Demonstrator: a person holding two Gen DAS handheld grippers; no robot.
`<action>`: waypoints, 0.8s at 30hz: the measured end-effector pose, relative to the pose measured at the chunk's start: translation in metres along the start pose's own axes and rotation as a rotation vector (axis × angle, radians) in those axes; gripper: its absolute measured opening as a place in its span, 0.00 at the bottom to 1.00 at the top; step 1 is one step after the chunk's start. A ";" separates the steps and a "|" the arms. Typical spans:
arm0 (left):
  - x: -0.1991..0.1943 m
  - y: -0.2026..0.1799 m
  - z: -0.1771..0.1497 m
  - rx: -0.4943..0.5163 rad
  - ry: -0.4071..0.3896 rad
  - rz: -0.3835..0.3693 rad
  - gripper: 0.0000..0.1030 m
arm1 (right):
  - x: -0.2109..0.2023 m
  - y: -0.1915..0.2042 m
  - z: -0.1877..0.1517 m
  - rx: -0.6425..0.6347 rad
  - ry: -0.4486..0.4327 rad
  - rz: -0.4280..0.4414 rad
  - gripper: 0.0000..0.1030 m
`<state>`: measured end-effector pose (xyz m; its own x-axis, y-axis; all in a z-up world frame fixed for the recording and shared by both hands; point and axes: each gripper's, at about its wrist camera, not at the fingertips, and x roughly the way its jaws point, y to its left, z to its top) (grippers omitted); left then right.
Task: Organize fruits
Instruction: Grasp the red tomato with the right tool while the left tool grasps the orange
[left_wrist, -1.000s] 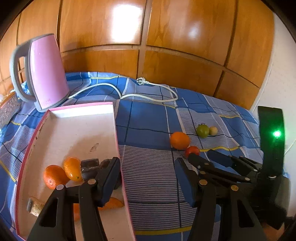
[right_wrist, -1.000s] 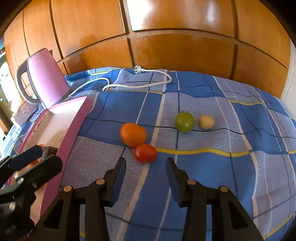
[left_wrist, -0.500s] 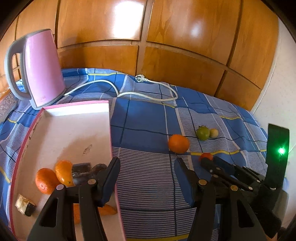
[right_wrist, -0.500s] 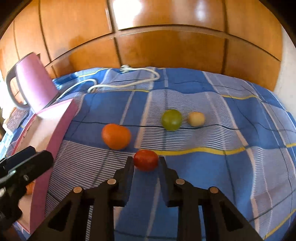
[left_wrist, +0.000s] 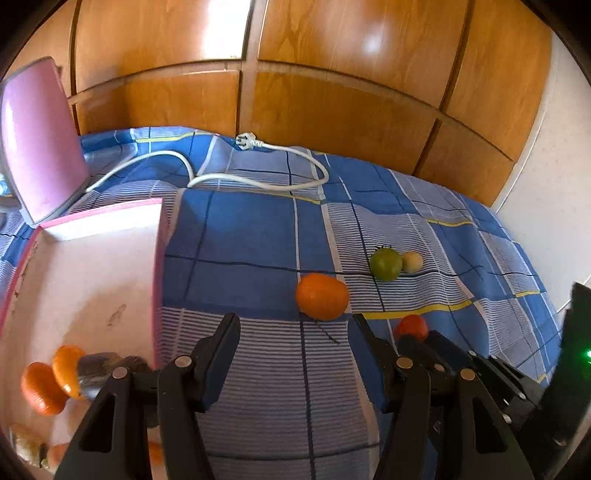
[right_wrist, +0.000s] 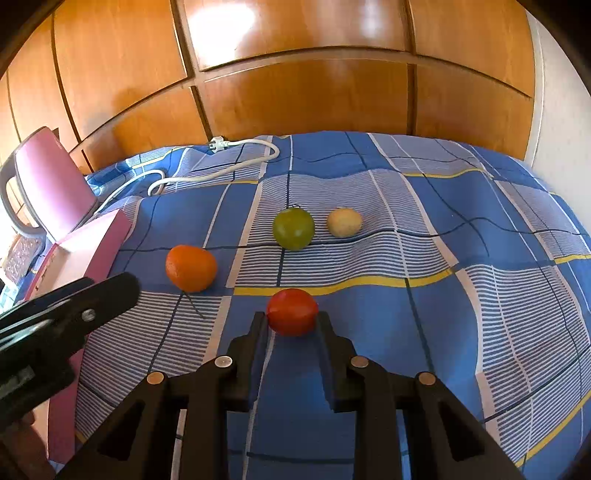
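Observation:
My right gripper (right_wrist: 292, 320) is shut on a red tomato (right_wrist: 292, 311) just above the blue checked cloth; it also shows in the left wrist view (left_wrist: 410, 326). An orange (right_wrist: 190, 267) lies to its left, a green tomato (right_wrist: 293, 229) and a small yellow fruit (right_wrist: 344, 222) lie behind. My left gripper (left_wrist: 295, 341) is open and empty, above the cloth beside the pink tray (left_wrist: 157, 266). The tray holds two orange fruits (left_wrist: 55, 380) and other pieces at its near end.
A pink kettle (left_wrist: 37, 140) stands behind the tray at the far left, with its white cord (left_wrist: 258, 177) lying across the back of the cloth. Wooden cabinet doors (right_wrist: 295, 92) close off the back. A white wall (left_wrist: 546, 177) is at the right.
My right gripper moved forward and closed on the red tomato. My left gripper shifted right, away from the tray, and stayed open.

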<state>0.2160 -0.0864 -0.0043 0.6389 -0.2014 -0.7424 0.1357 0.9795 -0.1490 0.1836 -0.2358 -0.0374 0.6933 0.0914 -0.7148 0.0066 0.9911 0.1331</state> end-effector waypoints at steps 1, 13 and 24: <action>0.003 -0.001 0.001 0.004 0.002 -0.001 0.59 | 0.000 -0.001 0.000 0.004 0.001 0.000 0.25; 0.040 -0.020 0.015 0.060 0.015 -0.003 0.59 | 0.005 -0.006 0.002 0.016 0.013 -0.020 0.25; 0.042 -0.016 0.002 0.055 0.018 -0.007 0.37 | 0.005 -0.011 0.003 0.040 0.016 0.004 0.25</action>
<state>0.2421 -0.1106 -0.0318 0.6238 -0.2075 -0.7535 0.1818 0.9762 -0.1183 0.1887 -0.2466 -0.0406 0.6815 0.0971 -0.7253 0.0327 0.9861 0.1627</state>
